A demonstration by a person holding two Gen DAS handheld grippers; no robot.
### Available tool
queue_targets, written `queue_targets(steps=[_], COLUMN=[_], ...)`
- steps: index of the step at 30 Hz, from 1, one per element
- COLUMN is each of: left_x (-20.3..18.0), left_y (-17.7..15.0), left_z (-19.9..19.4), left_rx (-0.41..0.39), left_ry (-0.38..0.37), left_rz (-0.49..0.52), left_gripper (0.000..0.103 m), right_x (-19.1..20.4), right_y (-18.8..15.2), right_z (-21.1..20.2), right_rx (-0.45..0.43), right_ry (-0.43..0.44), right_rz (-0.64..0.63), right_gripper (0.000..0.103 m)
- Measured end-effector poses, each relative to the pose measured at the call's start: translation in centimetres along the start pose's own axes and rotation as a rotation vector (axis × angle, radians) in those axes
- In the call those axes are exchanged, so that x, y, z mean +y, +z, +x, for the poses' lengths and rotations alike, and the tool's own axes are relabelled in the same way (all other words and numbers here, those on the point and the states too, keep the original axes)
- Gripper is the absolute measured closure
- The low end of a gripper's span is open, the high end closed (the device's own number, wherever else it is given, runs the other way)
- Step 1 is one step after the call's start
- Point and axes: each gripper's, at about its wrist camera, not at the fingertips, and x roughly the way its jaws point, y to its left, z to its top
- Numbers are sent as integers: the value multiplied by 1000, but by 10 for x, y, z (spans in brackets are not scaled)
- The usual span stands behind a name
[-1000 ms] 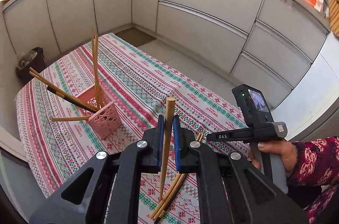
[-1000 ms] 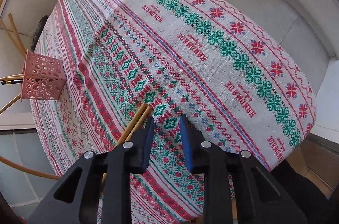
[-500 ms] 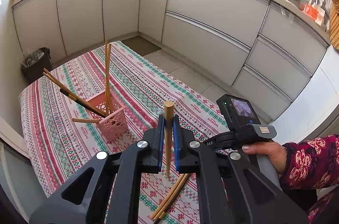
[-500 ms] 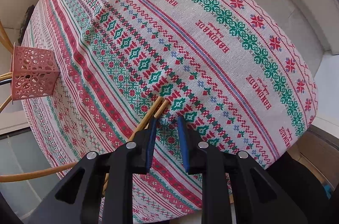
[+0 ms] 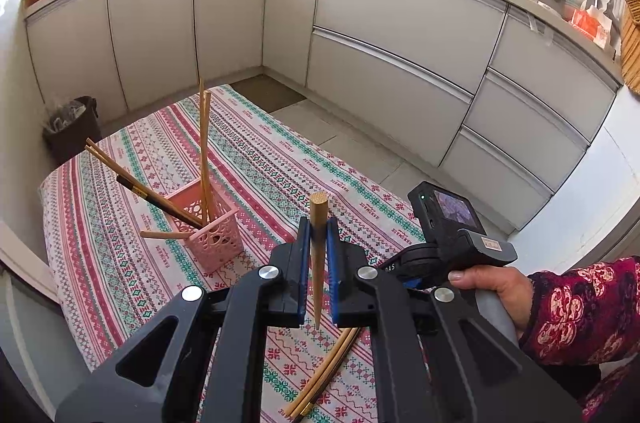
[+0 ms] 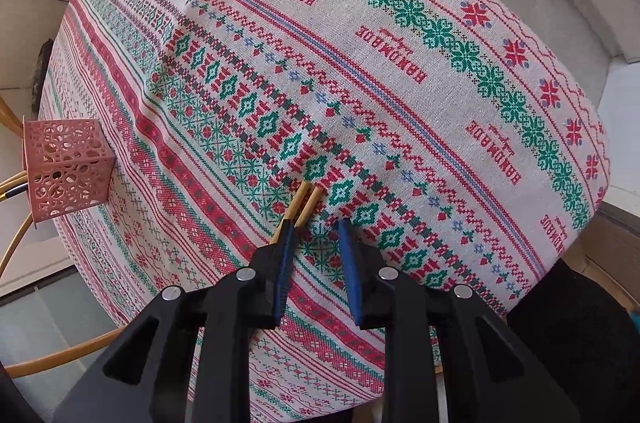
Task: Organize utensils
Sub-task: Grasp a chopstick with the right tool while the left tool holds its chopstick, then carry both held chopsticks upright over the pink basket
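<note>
Chopstick (image 5: pixel 319 255) is clamped upright in the left gripper (image 5: pixel 318 265), above the table's near edge; delivery to the pink basket (image 5: pixel 212 235) toward the far-left corner is judged next. The right gripper (image 6: pixel 316 243), jaws opening and empty, is poised beside two chopsticks (image 6: pixel 305 201) lying on the tablecloth (image 6: pixel 400 71), partly hidden.

Bare patterned tablecloth (image 5: pixel 256 159) lies open between the pink basket (image 5: pixel 212 235) and the right gripper (image 6: pixel 316 223); chopsticks (image 5: pixel 204 147) splay outward above the basket's mouth.
</note>
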Motion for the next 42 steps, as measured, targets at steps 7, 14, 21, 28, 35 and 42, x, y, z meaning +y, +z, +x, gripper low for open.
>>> queue_targets(steps=[7,14,21,28,35,42], left_x=[-1,-5,-2,-4,-8,-15], left_y=[2,3,5,9,8,11], left_z=[-7,-9,-19,-31,-34,-37], left_rx=[-23,-29,-57,-86,-96,-132], left_ry=[2,6,22,26,23,10], left_rz=[-2,4,-1,-1,4,4], left_gripper=[96,96,96,96,96,96], right_x=[16,13,21,4,9,-22], right_y=[-5,-3,-16,-18,-21,-8], right_z=[2,0,-6,-14,-21,-63], right_rx=[-22,-33,-103,-126,-184,-318], right_ry=[-87,-125,-82,8,-4,142], right_rz=[-68,-58,-42,-33,-86,-85], right_gripper=[75,78,90,93,94,96])
